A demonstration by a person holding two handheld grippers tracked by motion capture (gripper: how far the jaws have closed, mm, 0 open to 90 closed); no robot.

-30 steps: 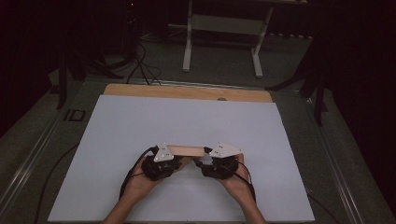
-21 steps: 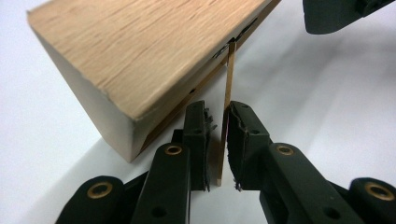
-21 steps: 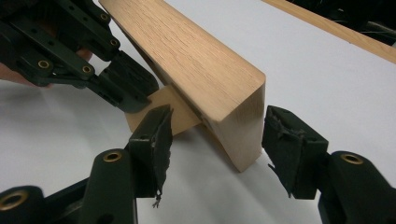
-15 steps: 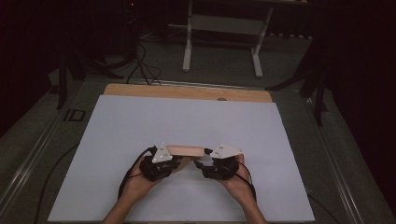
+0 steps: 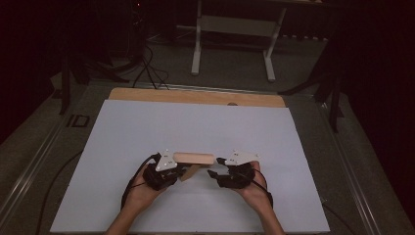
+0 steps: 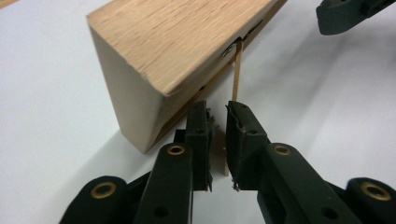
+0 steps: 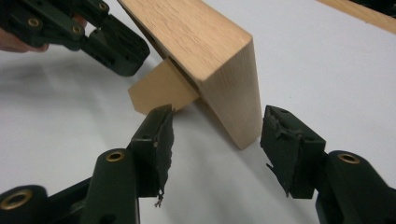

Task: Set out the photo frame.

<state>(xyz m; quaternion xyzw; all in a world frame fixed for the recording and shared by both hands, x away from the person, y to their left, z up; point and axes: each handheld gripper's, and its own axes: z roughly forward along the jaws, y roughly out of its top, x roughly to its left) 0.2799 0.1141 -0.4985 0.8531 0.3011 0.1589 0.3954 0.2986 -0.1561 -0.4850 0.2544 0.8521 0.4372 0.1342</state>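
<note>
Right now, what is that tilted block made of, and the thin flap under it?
The block looks like pale unpainted wood: grain lines run along its top, matte finish. The thin flap under it looks like a wooden sheet, the same tan colour, though it could be stiff card.

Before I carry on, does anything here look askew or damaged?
The wooden block sits tilted, propped on a thin wooden flap hinged out beneath it. The right gripper has frayed, torn pads, and its jaws stand open around the block's end.

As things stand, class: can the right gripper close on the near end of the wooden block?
Probably yes. The right gripper has its jaws open on either side of the wooden block, whose end sits just ahead, with nothing between. The left gripper works the far end.
</note>
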